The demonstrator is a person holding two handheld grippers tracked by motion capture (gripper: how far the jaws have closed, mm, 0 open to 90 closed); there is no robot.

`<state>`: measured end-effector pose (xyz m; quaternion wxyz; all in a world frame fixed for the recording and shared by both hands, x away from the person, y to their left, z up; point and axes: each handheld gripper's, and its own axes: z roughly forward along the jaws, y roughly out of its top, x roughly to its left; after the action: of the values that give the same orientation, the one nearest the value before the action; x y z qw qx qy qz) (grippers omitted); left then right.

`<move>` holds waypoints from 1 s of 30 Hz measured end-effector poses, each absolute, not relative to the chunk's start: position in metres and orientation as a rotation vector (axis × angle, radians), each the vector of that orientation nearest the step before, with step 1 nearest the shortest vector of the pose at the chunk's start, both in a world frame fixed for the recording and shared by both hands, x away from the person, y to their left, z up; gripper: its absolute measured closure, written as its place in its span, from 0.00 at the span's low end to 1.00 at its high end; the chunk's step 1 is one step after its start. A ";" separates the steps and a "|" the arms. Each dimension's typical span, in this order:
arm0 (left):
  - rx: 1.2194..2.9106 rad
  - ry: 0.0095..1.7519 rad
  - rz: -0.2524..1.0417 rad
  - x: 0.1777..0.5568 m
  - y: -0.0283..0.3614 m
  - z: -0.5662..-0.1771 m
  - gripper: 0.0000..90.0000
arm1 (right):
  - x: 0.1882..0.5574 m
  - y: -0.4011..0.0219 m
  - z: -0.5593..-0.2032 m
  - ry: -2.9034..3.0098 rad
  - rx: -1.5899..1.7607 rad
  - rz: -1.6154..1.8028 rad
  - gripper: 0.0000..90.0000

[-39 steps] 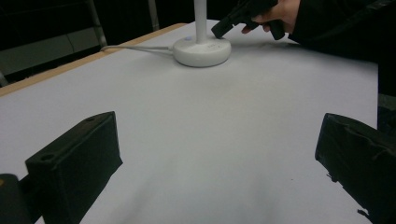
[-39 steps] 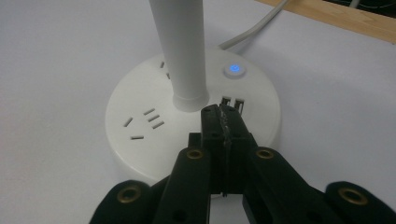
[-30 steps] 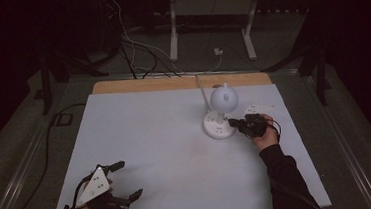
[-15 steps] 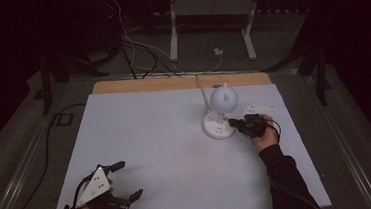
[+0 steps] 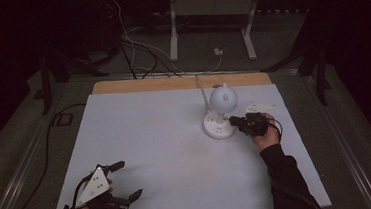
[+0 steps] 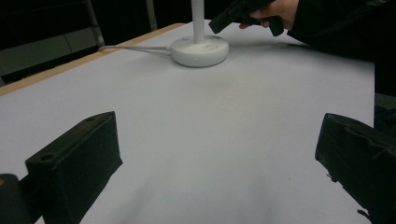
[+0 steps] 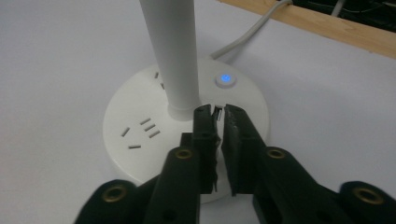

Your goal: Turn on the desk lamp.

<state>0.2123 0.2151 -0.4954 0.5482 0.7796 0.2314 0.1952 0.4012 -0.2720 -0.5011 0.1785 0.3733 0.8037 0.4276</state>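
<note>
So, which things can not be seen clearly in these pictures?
- High view: the socket slots on the lamp base are too small to read.
- Right gripper view: the lamp head is cut off by the top edge; only the stem shows. The right gripper hides the base beneath its nearly shut jaws.
- Left gripper view: the right gripper is cut by the top edge.
</note>
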 end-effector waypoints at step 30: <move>1.848 0.549 0.462 0.212 0.215 -0.496 0.01 | 0.404 -0.261 -0.509 2.314 1.036 1.163 1.00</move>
<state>0.2122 0.2152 -0.4957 0.5478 0.7798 0.2319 0.1950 0.4041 -0.2610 -0.5091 0.1750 0.3657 0.8167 0.4106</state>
